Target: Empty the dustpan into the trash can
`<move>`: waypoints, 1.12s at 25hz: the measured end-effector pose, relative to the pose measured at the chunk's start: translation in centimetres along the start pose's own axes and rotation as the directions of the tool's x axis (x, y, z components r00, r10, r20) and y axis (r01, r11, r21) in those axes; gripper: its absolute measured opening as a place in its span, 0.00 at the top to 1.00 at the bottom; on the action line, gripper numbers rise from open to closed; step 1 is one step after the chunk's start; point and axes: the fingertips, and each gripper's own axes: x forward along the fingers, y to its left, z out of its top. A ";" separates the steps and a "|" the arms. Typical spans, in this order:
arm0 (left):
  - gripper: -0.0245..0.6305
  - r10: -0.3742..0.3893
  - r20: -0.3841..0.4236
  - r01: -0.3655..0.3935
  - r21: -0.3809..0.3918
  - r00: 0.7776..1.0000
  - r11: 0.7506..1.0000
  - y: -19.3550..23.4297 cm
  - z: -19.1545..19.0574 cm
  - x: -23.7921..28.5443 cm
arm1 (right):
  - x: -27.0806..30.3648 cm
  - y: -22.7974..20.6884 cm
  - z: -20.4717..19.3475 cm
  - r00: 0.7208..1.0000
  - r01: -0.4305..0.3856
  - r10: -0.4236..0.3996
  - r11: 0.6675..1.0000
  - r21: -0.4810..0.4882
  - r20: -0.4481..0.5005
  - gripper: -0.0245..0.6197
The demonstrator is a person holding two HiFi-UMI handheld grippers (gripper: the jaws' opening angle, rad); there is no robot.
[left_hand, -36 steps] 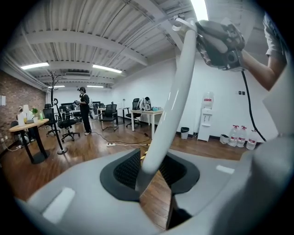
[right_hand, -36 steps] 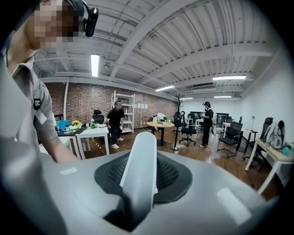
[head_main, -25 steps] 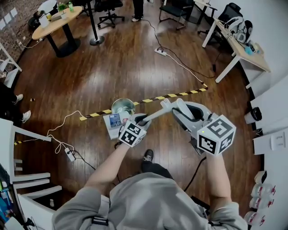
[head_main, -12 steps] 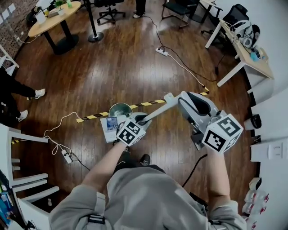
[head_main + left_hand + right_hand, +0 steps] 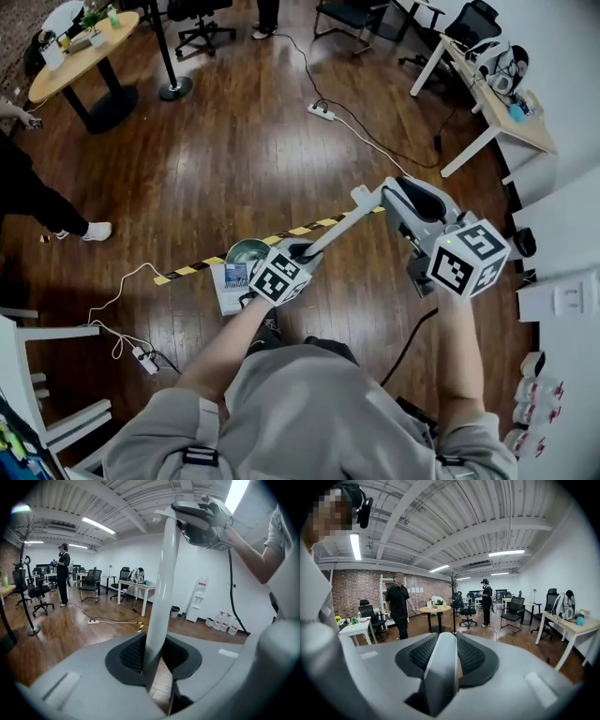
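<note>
over the wooden floor, both grippers carry the dustpan handle. the left gripper is clamped low on the white shaft, its jaws having just been closing on it. the right gripper pinches the top end, its jaws having just eased open a little with the handle between them. the pan end is hidden under the left gripper. the trash can, round and shiny, stands on the floor by the yellow-and-black tape, just beyond the left gripper. a flat white-and-blue thing lies beside it, and i cannot tell whether that is the pan. likely trouble: the smooth shaft could roll in the pads and tip debris out short of the small can, or the pan could knock the can over.
</note>
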 end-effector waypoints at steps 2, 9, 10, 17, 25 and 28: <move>0.84 -0.010 -0.002 0.010 -0.003 1.000 1.000 1.1 0.4 0.6 | 1.2 -1.2 0.2 1.000 0.025 -0.025 1.000 0.003 -0.012 0.76; 0.84 -0.007 -0.043 0.006 -0.020 0.999 1.000 3.3 1.3 3.4 | 3.1 -6.1 -0.4 0.999 0.050 -0.049 0.998 0.033 -0.024 0.77; 0.84 -0.001 -0.047 -0.001 -0.022 0.999 1.000 3.4 1.5 3.9 | 3.1 -6.9 -0.5 0.999 0.050 -0.049 0.998 0.040 -0.024 0.77; 0.84 0.031 -0.075 -0.033 -0.030 0.997 0.999 4.0 3.0 6.9 | 3.3 -11.6 -1.2 0.997 0.063 -0.060 0.994 0.094 -0.038 0.77; 0.84 0.012 -0.129 -0.018 -0.043 0.992 0.999 4.6 2.9 7.3 | 4.6 -13.1 -1.5 0.998 0.050 -0.043 0.991 0.123 -0.056 0.77; 0.85 0.014 -0.140 -0.020 -0.042 0.990 0.999 4.4 2.7 7.4 | 4.7 -13.4 -1.8 0.997 0.052 -0.044 0.989 0.135 -0.064 0.77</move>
